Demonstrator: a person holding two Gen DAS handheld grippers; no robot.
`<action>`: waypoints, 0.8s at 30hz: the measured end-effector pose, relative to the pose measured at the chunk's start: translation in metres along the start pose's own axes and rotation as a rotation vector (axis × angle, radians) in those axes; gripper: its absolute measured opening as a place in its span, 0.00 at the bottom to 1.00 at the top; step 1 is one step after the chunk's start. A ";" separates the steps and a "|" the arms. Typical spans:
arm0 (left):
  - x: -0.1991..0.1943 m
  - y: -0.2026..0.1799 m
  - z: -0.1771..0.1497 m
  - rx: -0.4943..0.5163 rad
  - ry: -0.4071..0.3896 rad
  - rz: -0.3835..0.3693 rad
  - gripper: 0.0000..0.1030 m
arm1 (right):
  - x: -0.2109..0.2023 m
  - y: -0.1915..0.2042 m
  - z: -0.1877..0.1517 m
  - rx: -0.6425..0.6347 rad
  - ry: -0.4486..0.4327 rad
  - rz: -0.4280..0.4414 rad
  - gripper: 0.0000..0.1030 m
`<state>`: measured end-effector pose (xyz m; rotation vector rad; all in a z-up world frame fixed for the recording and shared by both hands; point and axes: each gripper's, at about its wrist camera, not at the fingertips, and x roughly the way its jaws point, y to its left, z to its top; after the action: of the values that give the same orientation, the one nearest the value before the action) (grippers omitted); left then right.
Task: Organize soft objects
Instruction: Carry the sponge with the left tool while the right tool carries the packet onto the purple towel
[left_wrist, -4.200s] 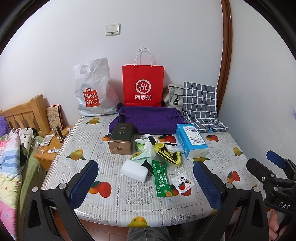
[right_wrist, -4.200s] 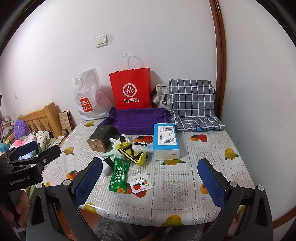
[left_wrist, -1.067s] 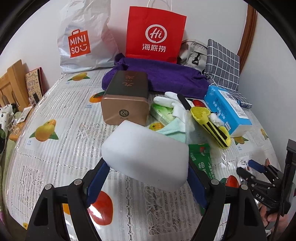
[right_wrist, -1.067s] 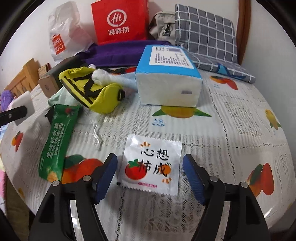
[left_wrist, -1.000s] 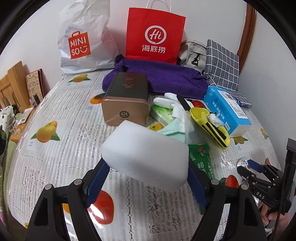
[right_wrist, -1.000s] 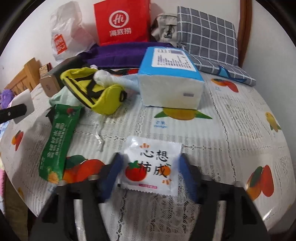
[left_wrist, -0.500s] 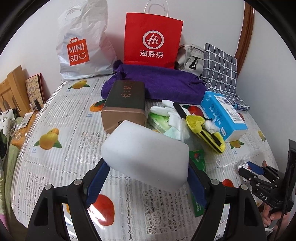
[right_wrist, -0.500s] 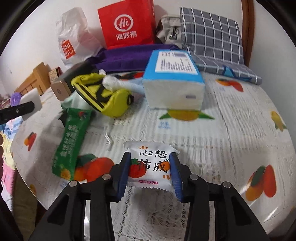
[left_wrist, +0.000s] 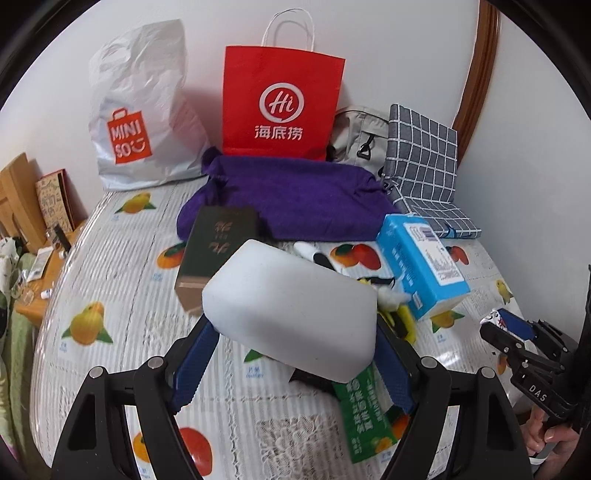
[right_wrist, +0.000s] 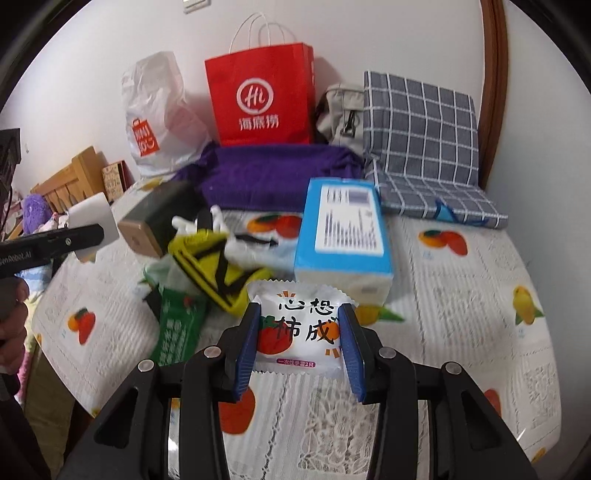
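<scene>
both are up off the tabletop (right_wrist: 461, 295) now — left gripper (left_wrist: 291, 354) holds the white sponge (left_wrist: 291, 314); right gripper (right_wrist: 299, 343) has just squeezed shut on the little packet (right_wrist: 299, 325) — ready to sort.

A white sponge (left_wrist: 291, 312), a rounded block, sits tilted between the left pads, clear of the table. A white sachet (right_wrist: 301, 328) printed with tomatoes and black characters is pinched flat at its sides, seemingly lifted just off the cloth.
</scene>
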<state>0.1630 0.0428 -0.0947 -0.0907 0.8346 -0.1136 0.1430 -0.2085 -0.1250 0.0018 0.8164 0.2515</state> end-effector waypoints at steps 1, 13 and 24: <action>0.000 -0.002 0.004 0.006 0.000 0.003 0.77 | -0.001 -0.001 0.004 0.004 -0.006 -0.001 0.41; -0.008 -0.001 0.048 0.004 -0.032 0.038 0.77 | -0.002 -0.017 0.053 0.030 -0.048 0.005 0.41; 0.000 0.003 0.080 -0.010 -0.058 0.042 0.77 | 0.008 -0.016 0.095 0.005 -0.069 0.026 0.41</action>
<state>0.2222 0.0484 -0.0413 -0.0858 0.7786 -0.0670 0.2204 -0.2131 -0.0669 0.0257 0.7491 0.2721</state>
